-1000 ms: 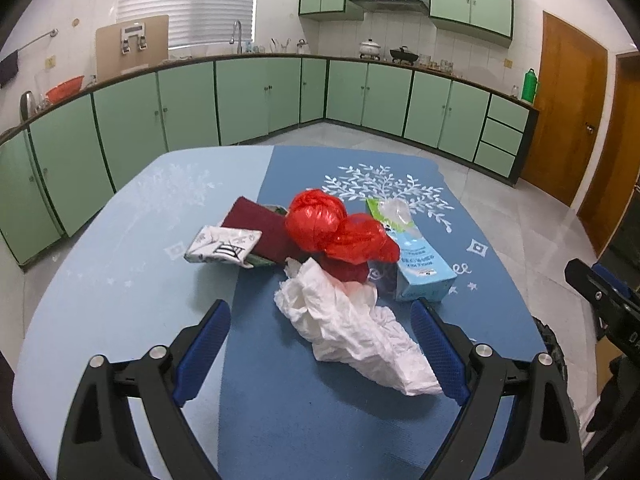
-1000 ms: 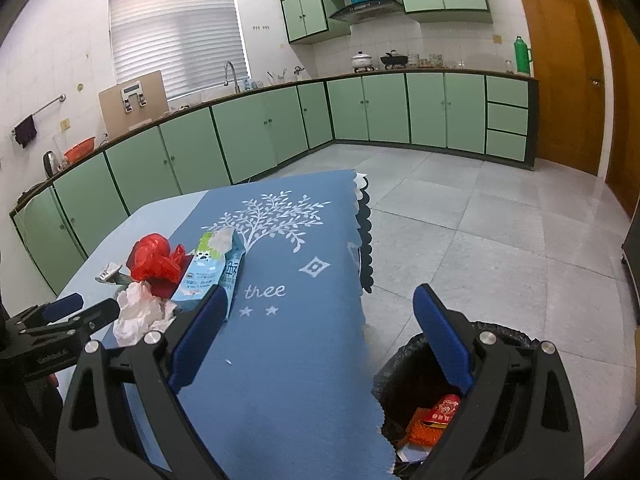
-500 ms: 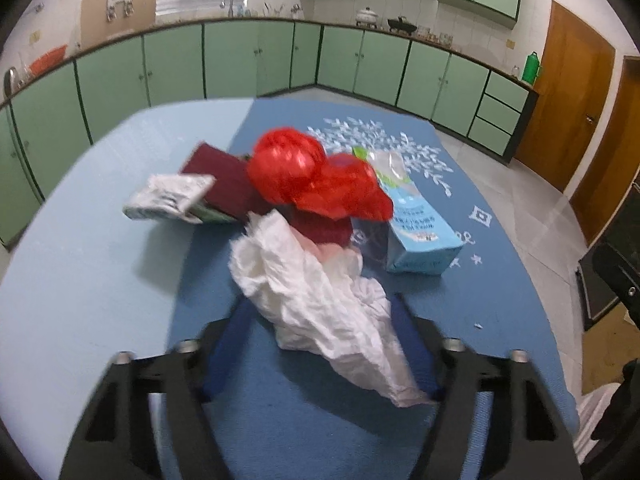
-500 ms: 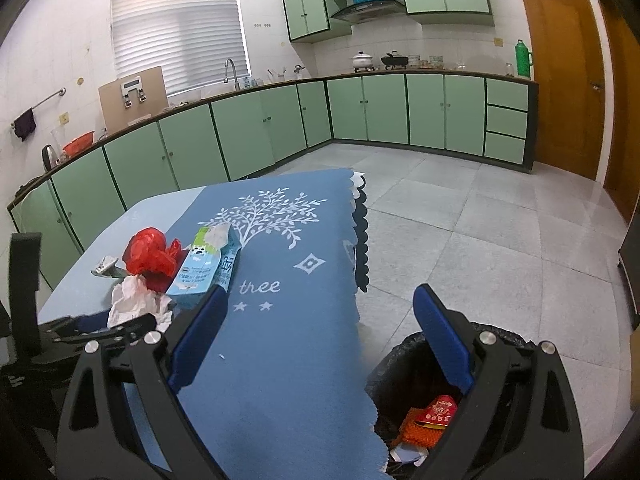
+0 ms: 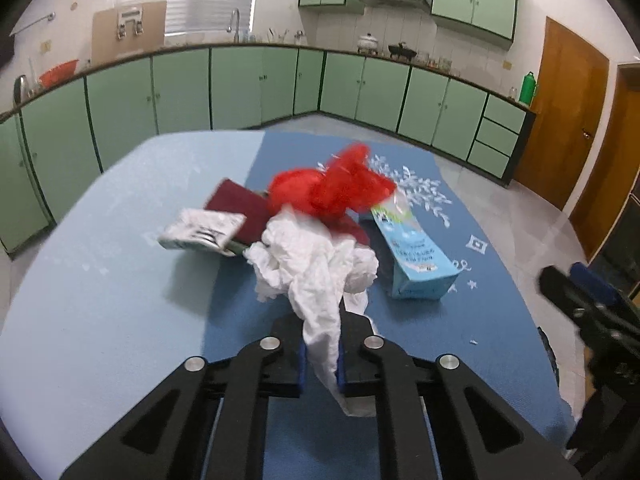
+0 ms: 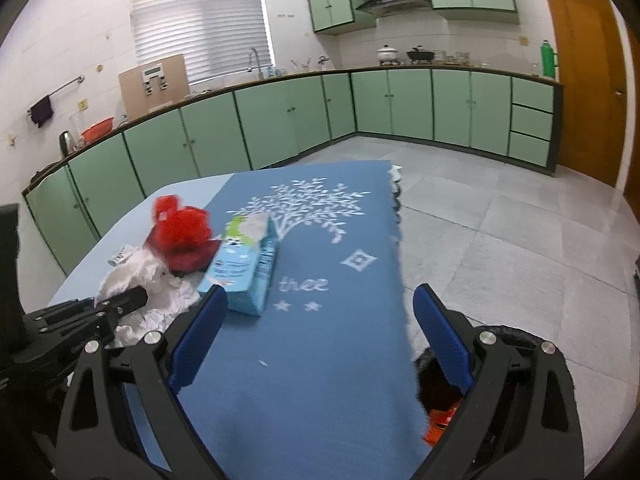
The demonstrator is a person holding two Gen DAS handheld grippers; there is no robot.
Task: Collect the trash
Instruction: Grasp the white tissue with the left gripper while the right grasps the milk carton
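A crumpled white plastic bag (image 5: 316,264) is pinched between the pads of my left gripper (image 5: 320,344), which is shut on its lower end. Behind it on the table lie a red plastic bag (image 5: 328,192), a light blue carton (image 5: 412,256), a dark red pouch (image 5: 236,204) and a black-and-white wrapper (image 5: 200,232). In the right wrist view my right gripper (image 6: 320,312) stands open over the blue cloth with nothing between its fingers. The carton (image 6: 244,272) lies just beyond its left finger, next to the white bag (image 6: 136,276) and red bag (image 6: 180,232).
The table (image 5: 100,280) carries a dark blue runner with a white tree print. A black-lined bin (image 6: 504,330) with an orange wrapper (image 6: 440,424) inside stands on the floor off the table's right edge. Green cabinets line the walls.
My left gripper went from wide open to shut on the white bag, which now bunches up from the cloth. The red bag shifted. My right gripper moved left, nearer the carton.
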